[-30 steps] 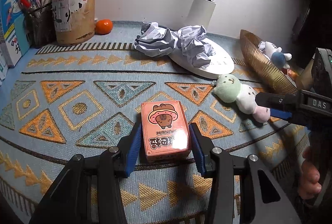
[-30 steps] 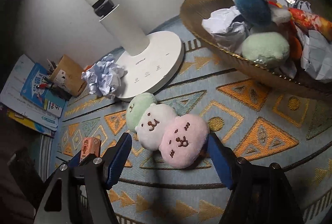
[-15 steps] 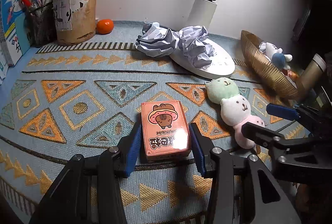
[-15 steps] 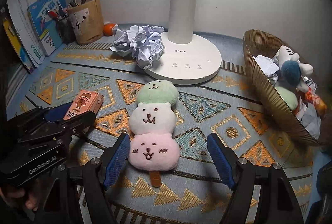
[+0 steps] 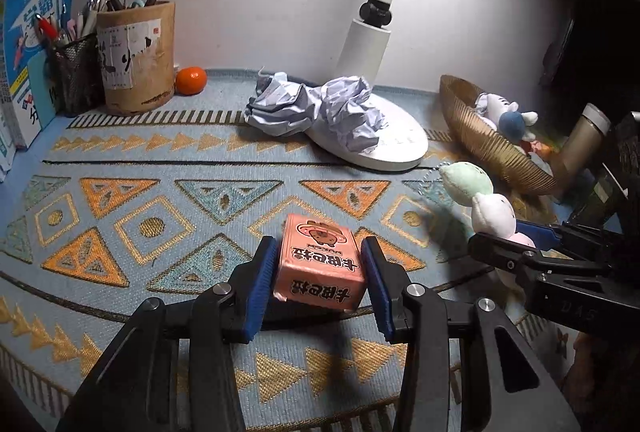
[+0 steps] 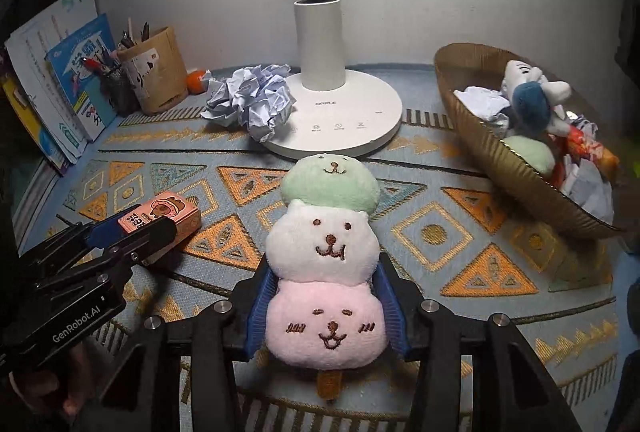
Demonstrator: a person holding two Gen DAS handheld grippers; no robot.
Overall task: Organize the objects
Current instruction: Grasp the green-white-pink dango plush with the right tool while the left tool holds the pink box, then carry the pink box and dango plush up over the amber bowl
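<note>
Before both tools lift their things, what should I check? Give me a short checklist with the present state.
1. Left tool closed on the pink box: ok, both pads touch its sides.
2. Right tool closed on the pink end of the three-ball plush: ok.
3. Box straight in the grip: not ok, slightly tilted.
4. Room in the gold basket: cannot tell, already crowded.
5. Tools apart from each other: ok.

Dim, lamp-lit centre, dark fisheye corners
</note>
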